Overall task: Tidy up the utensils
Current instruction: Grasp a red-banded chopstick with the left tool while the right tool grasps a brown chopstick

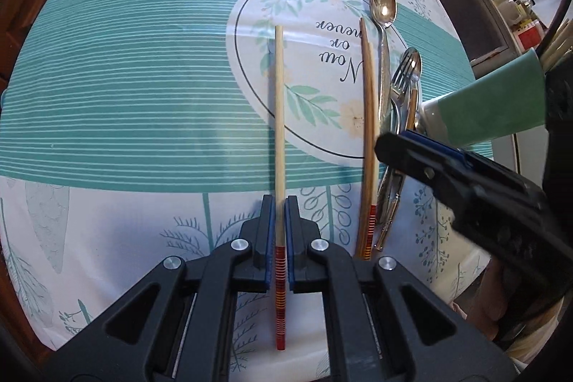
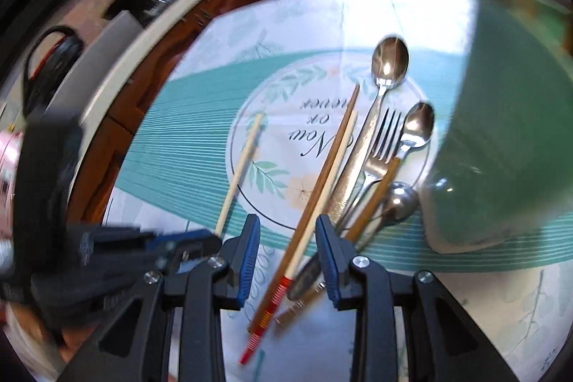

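Left tongs (image 1: 280, 231): clamped narrow on a lone chopstick (image 1: 279, 117) near its red end; a long lever, so it could pivot or slip.
Right tongs (image 2: 288, 256): stood part-open, straddling two chopsticks (image 2: 322, 188) on the bench (image 1: 118, 88), gripping nothing; closing could snag both.
Cutlery pile (image 2: 385, 160): touching; could scatter.
Green holder (image 2: 501, 138): beside the pile, beyond.

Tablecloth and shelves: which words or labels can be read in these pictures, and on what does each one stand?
"Now or ...ever": script printed inside the oval on the tablecloth, seen upside down; chopsticks cover the start of the last word.
Labels on the bottles on the far shelf: too small and blurred to read.
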`<state>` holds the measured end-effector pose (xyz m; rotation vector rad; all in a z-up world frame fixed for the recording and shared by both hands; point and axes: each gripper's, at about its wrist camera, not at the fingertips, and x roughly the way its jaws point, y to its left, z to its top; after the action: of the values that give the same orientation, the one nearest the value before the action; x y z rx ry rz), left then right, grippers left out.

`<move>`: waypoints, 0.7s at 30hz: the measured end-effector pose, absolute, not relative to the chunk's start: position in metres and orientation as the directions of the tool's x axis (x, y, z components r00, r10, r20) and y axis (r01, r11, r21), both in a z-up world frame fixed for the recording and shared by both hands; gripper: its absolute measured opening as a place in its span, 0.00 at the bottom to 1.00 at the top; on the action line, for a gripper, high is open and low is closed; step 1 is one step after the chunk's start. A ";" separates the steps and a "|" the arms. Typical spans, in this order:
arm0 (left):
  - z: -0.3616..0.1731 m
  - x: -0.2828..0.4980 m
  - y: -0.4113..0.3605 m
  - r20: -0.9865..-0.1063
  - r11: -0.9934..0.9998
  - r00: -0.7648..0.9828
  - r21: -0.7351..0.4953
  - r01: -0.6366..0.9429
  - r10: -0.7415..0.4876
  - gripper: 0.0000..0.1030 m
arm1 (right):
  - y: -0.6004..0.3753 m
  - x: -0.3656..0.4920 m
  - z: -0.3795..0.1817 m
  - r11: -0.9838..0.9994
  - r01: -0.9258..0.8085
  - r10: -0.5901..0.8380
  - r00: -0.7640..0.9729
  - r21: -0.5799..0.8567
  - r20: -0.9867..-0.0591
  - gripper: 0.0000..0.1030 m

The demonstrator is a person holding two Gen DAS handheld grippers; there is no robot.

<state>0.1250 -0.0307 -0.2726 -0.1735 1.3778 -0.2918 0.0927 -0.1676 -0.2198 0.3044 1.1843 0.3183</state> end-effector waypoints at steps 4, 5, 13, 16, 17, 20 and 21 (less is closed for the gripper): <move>-0.272 0.122 -0.019 -0.929 0.944 0.173 -0.315 0.098 -0.328 0.03 | -0.161 0.113 -0.229 0.915 0.006 0.386 0.269 0.402 -0.882 0.31; -0.271 0.121 -0.016 -0.927 0.942 0.174 -0.319 0.099 -0.332 0.03 | -0.160 0.115 -0.231 0.913 0.020 0.389 0.255 0.407 -0.885 0.31; -0.268 0.116 -0.001 -0.914 0.931 0.177 -0.353 0.095 -0.365 0.03 | -0.149 0.124 -0.236 0.927 0.075 0.346 0.203 0.367 -0.916 0.30; -0.267 0.113 0.004 -0.910 0.928 0.179 -0.362 0.093 -0.373 0.03 | -0.143 0.129 -0.240 0.942 0.091 0.303 0.169 0.322 -0.938 0.27; -0.267 0.114 0.004 -0.908 0.926 0.181 -0.366 0.093 -0.377 0.03 | -0.142 0.132 -0.239 0.948 0.093 0.284 0.172 0.303 -0.943 0.26; -0.265 0.112 0.006 -0.905 0.923 0.184 -0.372 0.096 -0.383 0.03 | -0.134 0.141 -0.239 0.963 0.102 0.234 0.148 0.250 -0.961 0.26; -0.264 0.112 0.006 -0.904 0.923 0.185 -0.373 0.097 -0.385 0.03 | -0.131 0.144 -0.239 0.967 0.101 0.218 0.139 0.233 -0.966 0.26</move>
<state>0.1123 0.0061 -0.2644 -0.2533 1.3459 -0.3445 0.1445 -0.1314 -0.2394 0.2661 1.4340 0.0862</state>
